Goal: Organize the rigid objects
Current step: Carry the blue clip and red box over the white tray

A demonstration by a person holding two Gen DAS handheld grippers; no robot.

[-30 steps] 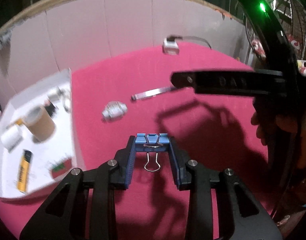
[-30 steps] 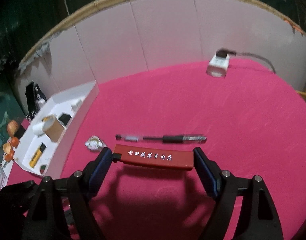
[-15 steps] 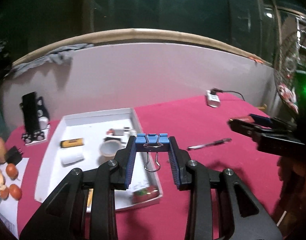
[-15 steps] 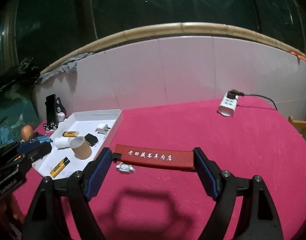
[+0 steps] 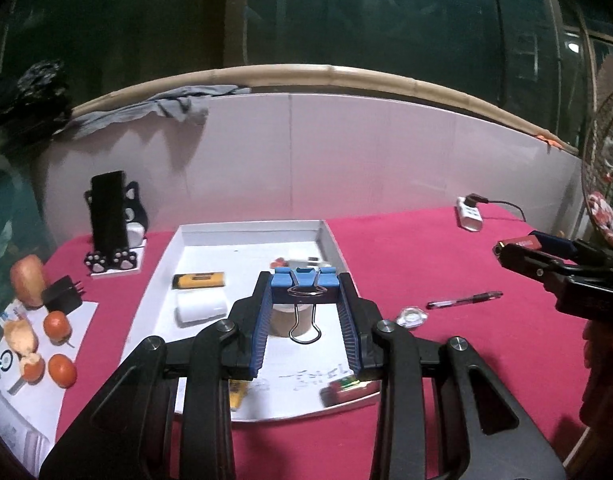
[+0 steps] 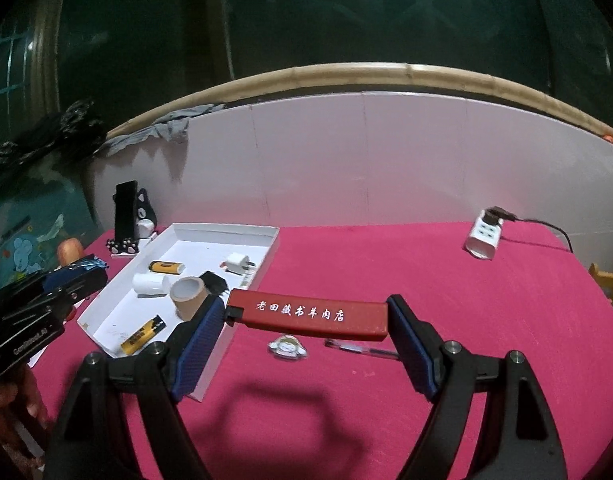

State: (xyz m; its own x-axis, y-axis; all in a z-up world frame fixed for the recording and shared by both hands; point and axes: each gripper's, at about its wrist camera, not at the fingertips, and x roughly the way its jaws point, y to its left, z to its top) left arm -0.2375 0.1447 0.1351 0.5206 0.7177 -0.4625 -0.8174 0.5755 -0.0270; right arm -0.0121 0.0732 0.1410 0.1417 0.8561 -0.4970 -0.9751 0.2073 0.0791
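Left hand-held gripper [image 5: 305, 296] clamps a light, stiff clip [image 5: 305, 282] by its body above the tray [image 5: 248, 228]; right hand-held gripper [image 6: 306, 322] pinches a rigid, smooth lighter [image 6: 312, 316] endwise beside it.

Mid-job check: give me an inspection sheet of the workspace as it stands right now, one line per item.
Surface: red tablecloth, white backboard behind.
Job's things: blue binder clip and red lighter held above the table; white tray holds yellow lighters, a cardboard tape roll, a white roll and plug adapters; pen and a small wrapped item lie on the cloth.
Clutter: phone stand and fruit left of the tray.
Grippers: left gripper shut on the clip; right gripper shut on the lighter.
Cables: white power strip with a black lead.
Surroundings: dark, wire fencing behind.
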